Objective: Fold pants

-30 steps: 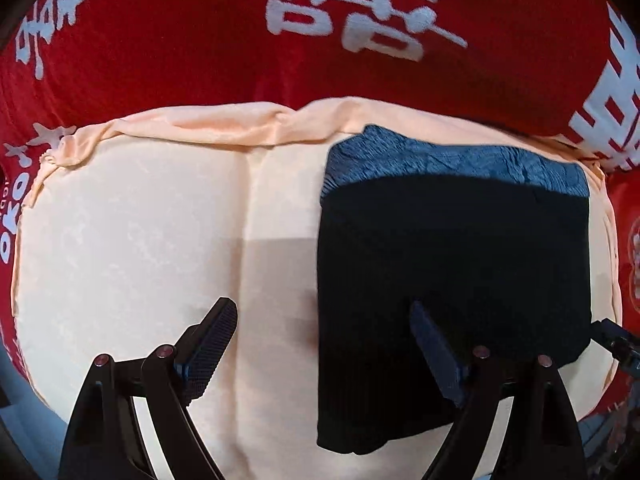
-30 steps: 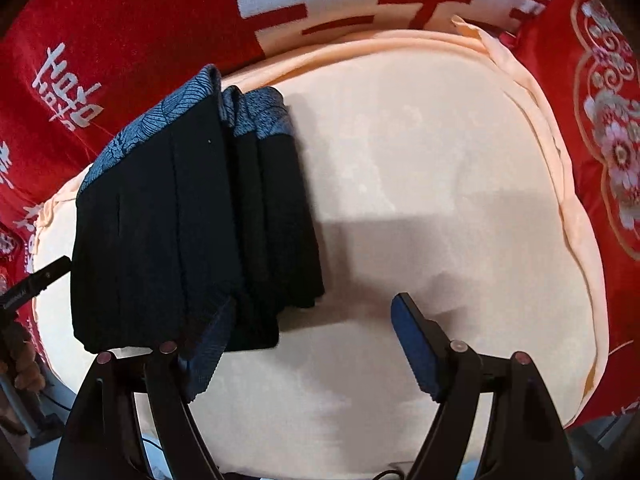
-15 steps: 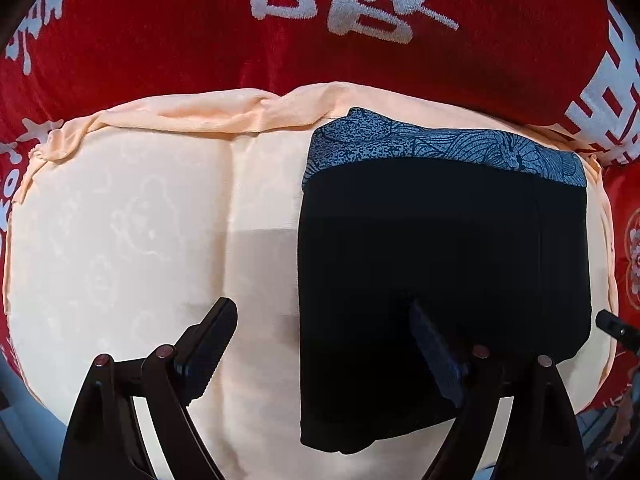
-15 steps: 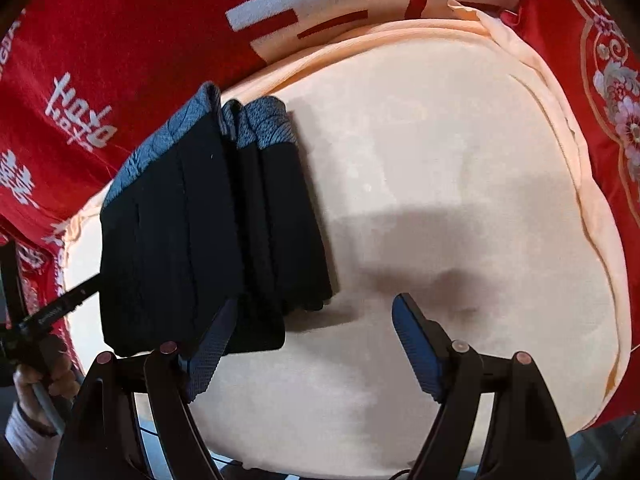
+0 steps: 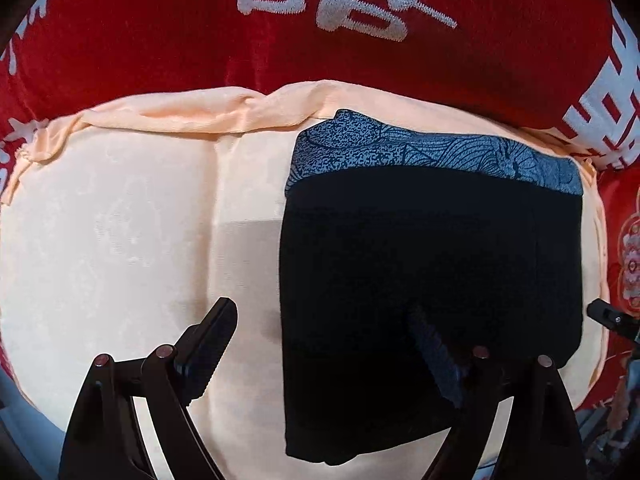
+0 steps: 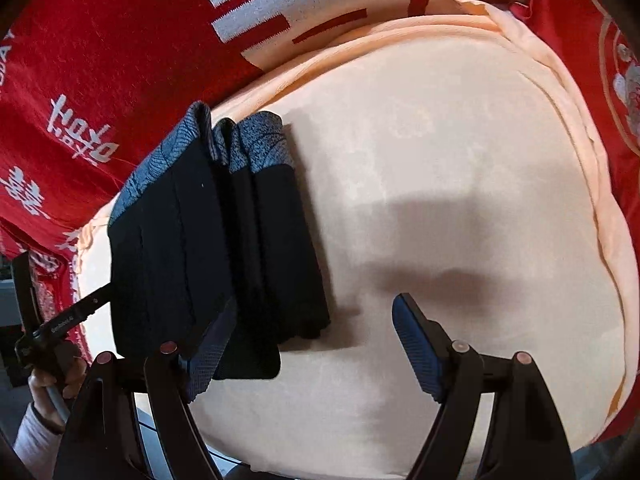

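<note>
In the left wrist view, the pants (image 5: 432, 280) are seen already folded into a compact dark rectangle, lying on the peach cloth (image 5: 120, 240) that covers the surface, close to its right edge, with the blue patterned waistband (image 5: 432, 152) turned toward the far edge. The left tongs (image 5: 320, 356) are held wide apart with nothing between them; one finger is seen over bare cloth, the other over the near part of the pants, and whether it touches the fabric cannot be told. Beyond the far edge a red blanket (image 5: 320, 52) with white characters is seen. In the right wrist view, the pants (image 6: 208, 248) are shown as a stack of several layers near the left edge of the cloth (image 6: 460, 160), the waistband ends (image 6: 256, 144) lined up at the far side. The right tongs (image 6: 312, 344) are likewise spread wide and hold nothing. At the lower left, the person's left hand (image 6: 52, 380) is seen on its gripper handle. The fabric is judged soft, light and limp, so the stack is likely to sag or slide apart if lifted by one layer; all layers are best pinched together at a folded edge or at the firmer waistband.
</note>
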Action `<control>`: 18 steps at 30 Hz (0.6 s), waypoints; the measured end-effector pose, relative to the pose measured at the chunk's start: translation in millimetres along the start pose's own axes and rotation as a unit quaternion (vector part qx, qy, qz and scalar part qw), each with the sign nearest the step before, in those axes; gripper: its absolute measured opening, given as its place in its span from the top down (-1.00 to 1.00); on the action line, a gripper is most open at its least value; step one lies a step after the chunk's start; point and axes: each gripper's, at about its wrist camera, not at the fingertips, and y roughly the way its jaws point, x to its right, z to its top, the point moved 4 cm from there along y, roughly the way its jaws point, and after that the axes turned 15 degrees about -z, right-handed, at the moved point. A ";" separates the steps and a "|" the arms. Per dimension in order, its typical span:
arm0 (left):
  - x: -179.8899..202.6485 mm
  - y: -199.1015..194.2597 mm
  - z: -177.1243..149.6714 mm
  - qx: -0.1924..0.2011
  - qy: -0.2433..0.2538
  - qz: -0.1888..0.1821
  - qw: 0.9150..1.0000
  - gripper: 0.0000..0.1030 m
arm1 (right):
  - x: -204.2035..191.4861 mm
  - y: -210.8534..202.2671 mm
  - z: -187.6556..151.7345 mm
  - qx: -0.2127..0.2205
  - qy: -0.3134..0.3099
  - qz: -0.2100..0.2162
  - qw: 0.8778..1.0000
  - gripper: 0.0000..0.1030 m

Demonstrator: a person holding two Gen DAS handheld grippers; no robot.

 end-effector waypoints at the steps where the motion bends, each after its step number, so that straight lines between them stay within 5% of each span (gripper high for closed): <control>1: -2.0 0.2 0.6 -0.002 -0.006 -0.011 1.000 -0.72 | -0.2 0.1 1.9 0.001 -0.001 0.014 1.000 -0.60; 18: -37.8 9.7 7.7 -0.055 -0.049 -0.145 0.987 -0.72 | -12.8 13.7 26.9 -0.038 -0.019 0.167 0.985 -0.64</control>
